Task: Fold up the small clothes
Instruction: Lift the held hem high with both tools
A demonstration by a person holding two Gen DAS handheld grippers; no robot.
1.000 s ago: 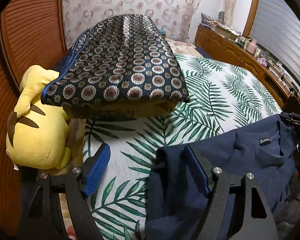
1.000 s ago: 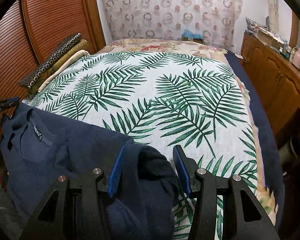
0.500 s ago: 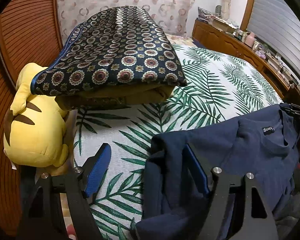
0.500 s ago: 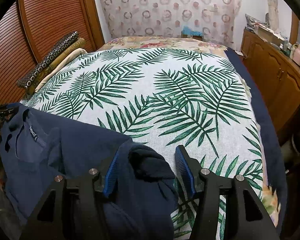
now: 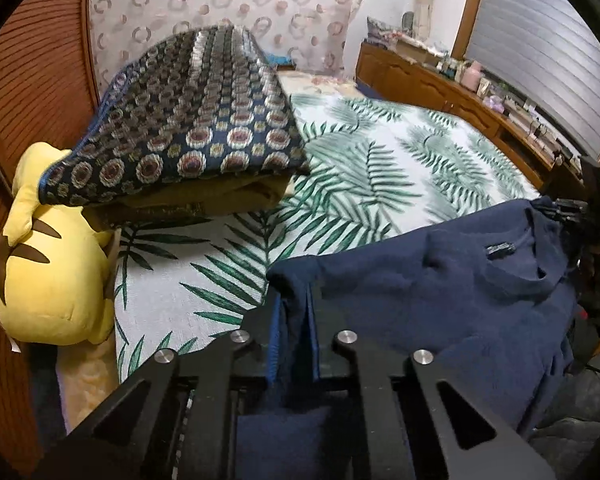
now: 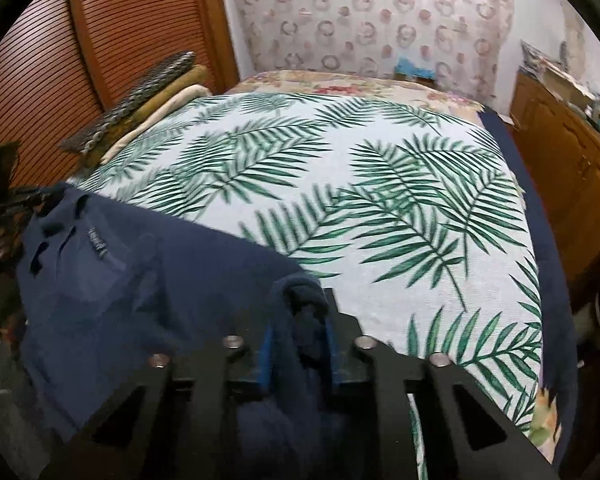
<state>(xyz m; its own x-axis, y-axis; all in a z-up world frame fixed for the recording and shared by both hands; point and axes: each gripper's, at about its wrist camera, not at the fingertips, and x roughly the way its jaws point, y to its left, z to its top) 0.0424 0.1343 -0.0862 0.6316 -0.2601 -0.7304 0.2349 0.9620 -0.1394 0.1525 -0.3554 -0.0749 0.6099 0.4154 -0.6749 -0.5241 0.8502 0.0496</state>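
The shirt (image 5: 440, 292) hangs across the lower frame over the bed (image 5: 380, 168), unfolded. The left gripper (image 5: 293, 320) and right gripper (image 6: 298, 332) each clamp a bunched shoulder edge. No fold is made yet; spreading it flat and folding remain.

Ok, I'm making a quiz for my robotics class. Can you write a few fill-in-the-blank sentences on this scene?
1. Both grippers are shut on the navy ____.
2. The bedspread is printed with green ____.
3. In the left wrist view, a ____ plush toy lies left of the left gripper.
4. The right gripper grips a bunched ____ of cloth.

Missing: shirt; leaves; yellow; fold
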